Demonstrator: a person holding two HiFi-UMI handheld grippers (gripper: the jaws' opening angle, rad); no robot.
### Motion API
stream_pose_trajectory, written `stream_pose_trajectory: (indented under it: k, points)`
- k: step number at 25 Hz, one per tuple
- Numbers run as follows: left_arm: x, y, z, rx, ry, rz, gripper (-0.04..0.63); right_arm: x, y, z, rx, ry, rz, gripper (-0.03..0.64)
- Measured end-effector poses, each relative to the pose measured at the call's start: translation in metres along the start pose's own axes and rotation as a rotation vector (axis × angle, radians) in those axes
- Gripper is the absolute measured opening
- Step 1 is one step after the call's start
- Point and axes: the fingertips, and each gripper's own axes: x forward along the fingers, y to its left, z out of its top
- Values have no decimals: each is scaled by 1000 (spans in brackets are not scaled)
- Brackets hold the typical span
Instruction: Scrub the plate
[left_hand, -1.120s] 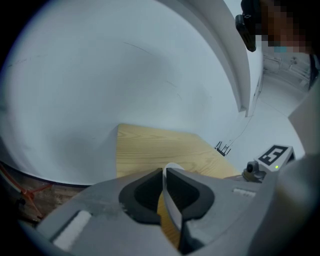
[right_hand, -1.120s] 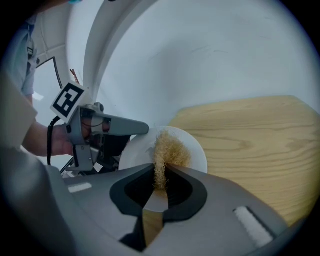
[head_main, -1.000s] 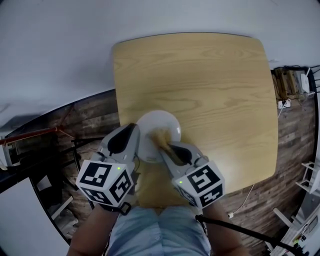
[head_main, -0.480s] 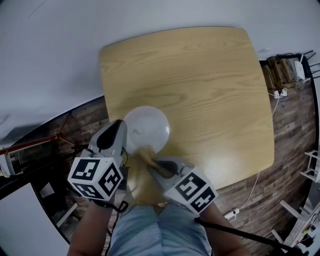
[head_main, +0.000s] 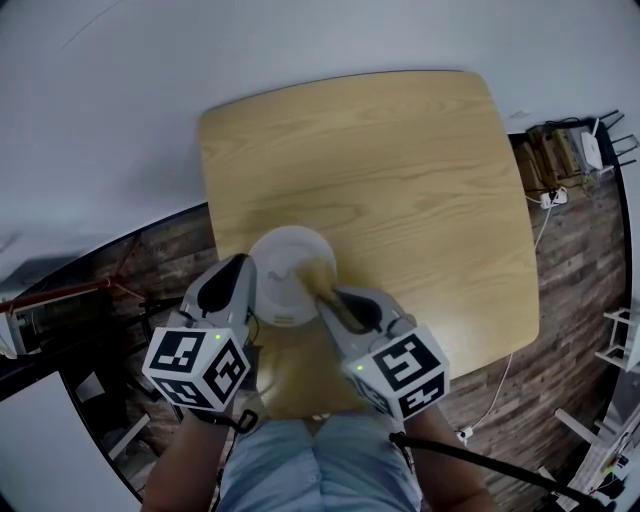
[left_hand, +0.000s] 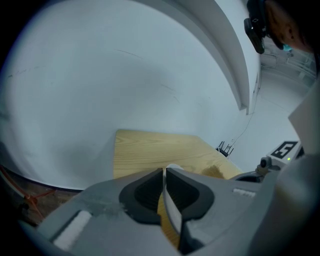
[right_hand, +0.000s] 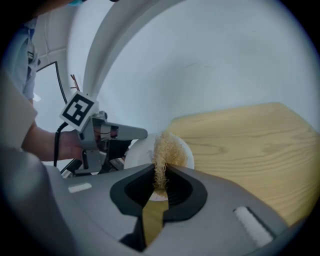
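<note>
A white plate (head_main: 283, 276) is held over the near left part of the wooden table (head_main: 400, 170). My left gripper (head_main: 252, 296) is shut on its left rim; the left gripper view shows the thin white plate edge (left_hand: 171, 210) pinched between the jaws. My right gripper (head_main: 328, 298) is shut on a tan fibrous scrubber (head_main: 320, 275). In the right gripper view the scrubber (right_hand: 164, 155) rests against the plate (right_hand: 137, 152), with the left gripper (right_hand: 131, 134) at the plate's far rim.
The light wooden table (right_hand: 250, 145) stretches away to the right and front. Dark plank floor (head_main: 570, 260) surrounds it, with cables and a small crate (head_main: 565, 160) at the right. A white wall (left_hand: 125, 75) lies beyond the table.
Both grippers and the plate have shifted slightly. The scrubber has moved up onto the plate's right side from the near edge where it was half a second ago.
</note>
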Motion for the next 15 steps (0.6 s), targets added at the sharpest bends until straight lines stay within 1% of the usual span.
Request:
stream_pose_trajectory:
  k: [4,7,10,13,15]
  points:
    - [2,-1,2,-8,1,-12,43,10,-17,10,-10,-9,-43,44]
    - [4,-1,3,-13,2,-22,43,23,-18,3,-1,21,-53,44]
    - [7,0,3,-9,5,-26,43,35,-15,-9,28,51,-26,44]
    - [8,4,1,-26,9,-21,43,38,-13,-12,96,41,23,43]
    - [7,5,1,-33,6,-17,43,37,-9,-14,107,47,44,44]
